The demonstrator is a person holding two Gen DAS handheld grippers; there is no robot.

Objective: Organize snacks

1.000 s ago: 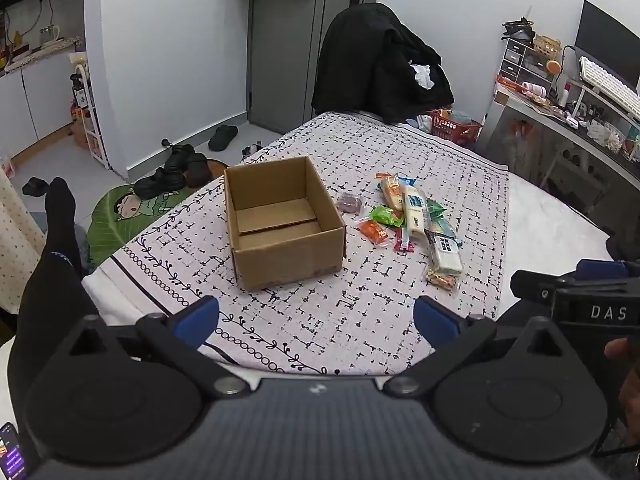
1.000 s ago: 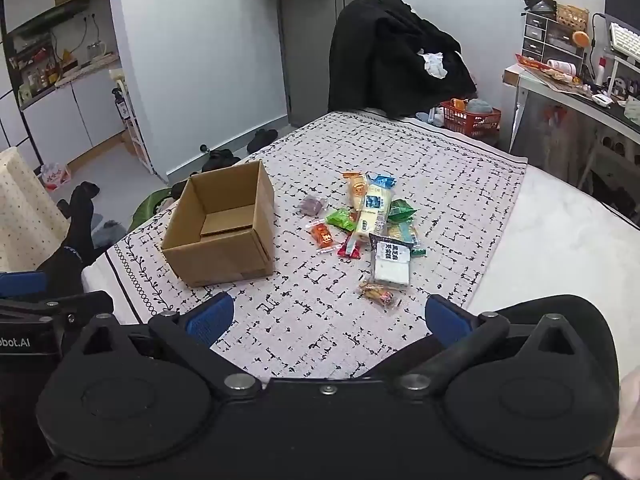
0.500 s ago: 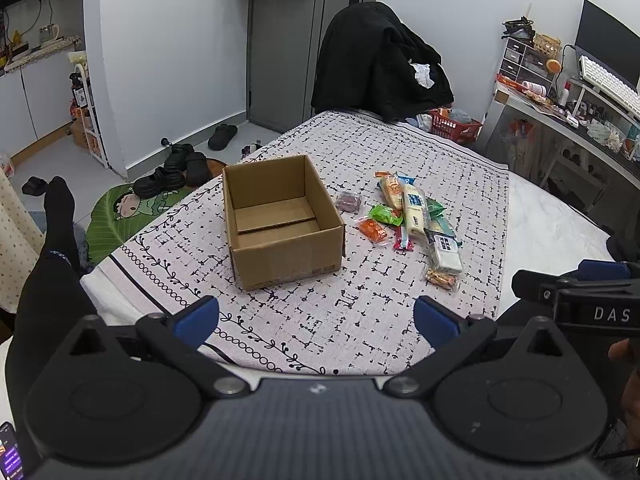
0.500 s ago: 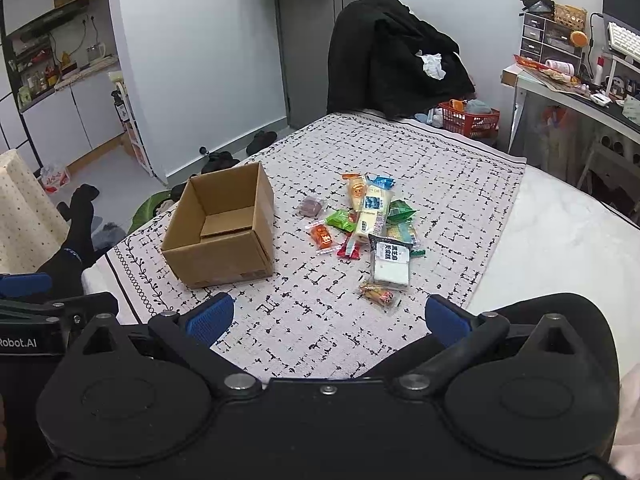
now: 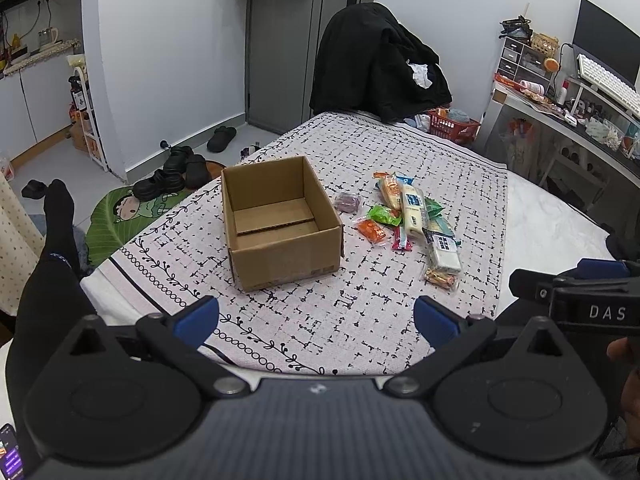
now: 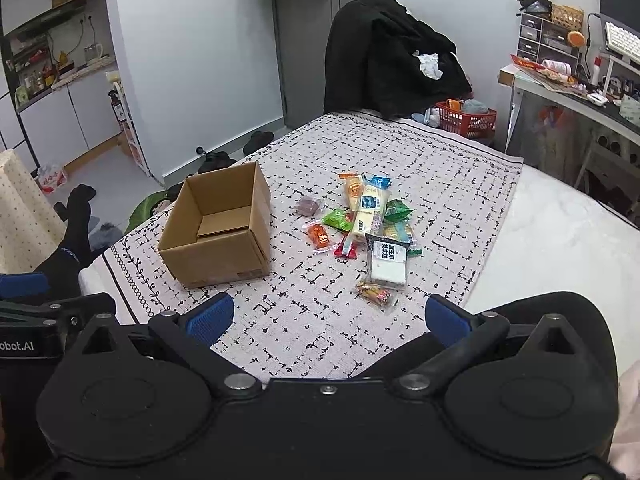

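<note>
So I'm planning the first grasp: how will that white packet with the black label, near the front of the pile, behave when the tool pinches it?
The white packet looks like a soft film pouch, so it would probably flex and crinkle. Its glossy wrap may be slippery. It lies flat on the patterned cloth, so rolling seems unlikely.

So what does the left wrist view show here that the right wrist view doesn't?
Only the left wrist view shows the green cartoon floor mat in full, the black shoes beside it and the right gripper at its right edge. Only the right wrist view shows the left gripper at its left edge and a red-and-white packet on the floor. Both show the empty cardboard box and the snack pile to its right on the patterned cloth, with each view's own jaws open.
</note>
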